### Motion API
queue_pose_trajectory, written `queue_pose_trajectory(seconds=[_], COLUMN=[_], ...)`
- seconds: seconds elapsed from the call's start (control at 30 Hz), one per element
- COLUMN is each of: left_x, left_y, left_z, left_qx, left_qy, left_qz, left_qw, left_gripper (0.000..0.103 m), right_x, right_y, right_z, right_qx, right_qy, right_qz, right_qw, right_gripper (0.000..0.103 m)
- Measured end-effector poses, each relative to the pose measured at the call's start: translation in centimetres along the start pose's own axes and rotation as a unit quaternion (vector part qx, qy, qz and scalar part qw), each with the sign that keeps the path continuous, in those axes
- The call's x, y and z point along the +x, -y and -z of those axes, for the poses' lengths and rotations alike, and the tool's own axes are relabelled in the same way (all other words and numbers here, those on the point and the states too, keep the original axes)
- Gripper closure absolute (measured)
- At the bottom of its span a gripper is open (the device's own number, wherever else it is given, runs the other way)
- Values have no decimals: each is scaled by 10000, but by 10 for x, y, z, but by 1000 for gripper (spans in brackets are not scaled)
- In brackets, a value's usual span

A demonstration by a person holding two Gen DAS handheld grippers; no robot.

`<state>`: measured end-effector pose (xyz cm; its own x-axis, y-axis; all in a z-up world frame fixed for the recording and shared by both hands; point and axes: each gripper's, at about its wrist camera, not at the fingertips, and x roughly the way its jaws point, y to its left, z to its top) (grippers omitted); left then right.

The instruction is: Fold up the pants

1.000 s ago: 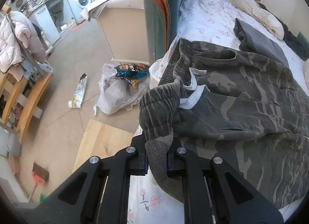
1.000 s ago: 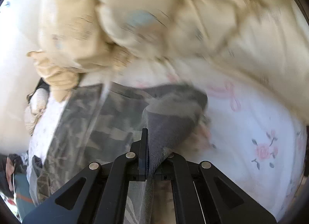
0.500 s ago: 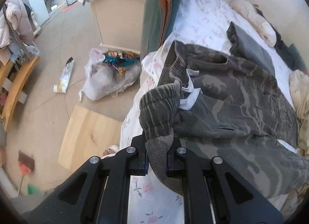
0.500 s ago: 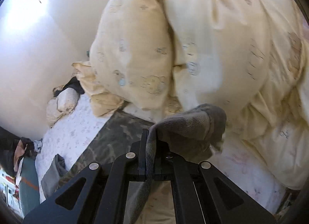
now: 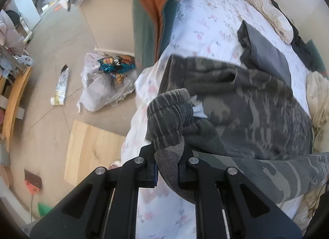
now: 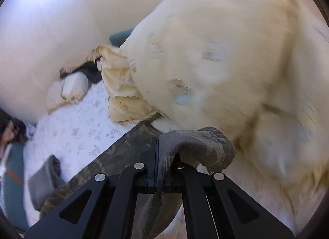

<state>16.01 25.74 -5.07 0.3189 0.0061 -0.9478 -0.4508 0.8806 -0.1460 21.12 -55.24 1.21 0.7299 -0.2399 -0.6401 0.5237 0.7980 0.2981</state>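
On the floral white bedsheet, your 2 grippers, left gripper and right gripper, each pinch 1 ribbed end of 1 pair of camouflage fleece pants.

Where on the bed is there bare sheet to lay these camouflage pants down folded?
Bare floral white sheet lies beyond the camouflage pants, bordered by the hanging teal jacket with orange lining and the folded dark grey garment. It is crowded by the big cream duvet and along the wall.
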Motion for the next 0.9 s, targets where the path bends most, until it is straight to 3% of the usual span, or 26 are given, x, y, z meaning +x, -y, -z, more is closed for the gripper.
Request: queue_pose_trajectory(seconds=[0.2,0.33,0.43,0.5,0.53,0.57,0.63,0.7,0.8,0.87,0.9], left_x=[38,84,112,121,123,122,109,92,50,26,25], left_y=[32,54,64,67,67,65,60,56,52,66,77], left_z=[-80,-122,-135,-140,-142,-143,-143,-138,-118,-95,-87], left_qx=[-61,-14,186,299,348,345,199,85,-278,41,339], left_qy=[0,-116,-191,-123,-49,40,390,759,1748,2487,2627], left_qz=[-159,-417,-644,-802,-947,-968,-774,-620,-598,-627,-656], left_qw=[9999,9991,9976,9963,9949,9947,9960,9951,9824,9665,9620], left_gripper=[94,93,82,60,34,13,11,11,11,11,11], right_x=[112,210,259,278,283,285,281,264,238,213,203], right_y=[-78,-125,-138,-147,-153,-155,-157,-159,-162,-166,-169], right_z=[-30,-27,-14,-5,-2,0,0,-2,0,10,19], right_qx=[-793,-1376,-1463,-1576,-1777,-1900,-2119,-2391,-2674,-2573,-2557], right_qy=[-601,-1061,-1470,-1607,-1609,-1603,-1535,-1192,-868,-799,-830], right_qz=[414,882,1032,1037,1129,1174,1264,1350,1304,606,254], right_qw=[9942,9808,9728,9688,9643,9615,9568,9541,9508,9611,9629], right_gripper=[102,102,102,101,97,91,43,18,18,18,18])
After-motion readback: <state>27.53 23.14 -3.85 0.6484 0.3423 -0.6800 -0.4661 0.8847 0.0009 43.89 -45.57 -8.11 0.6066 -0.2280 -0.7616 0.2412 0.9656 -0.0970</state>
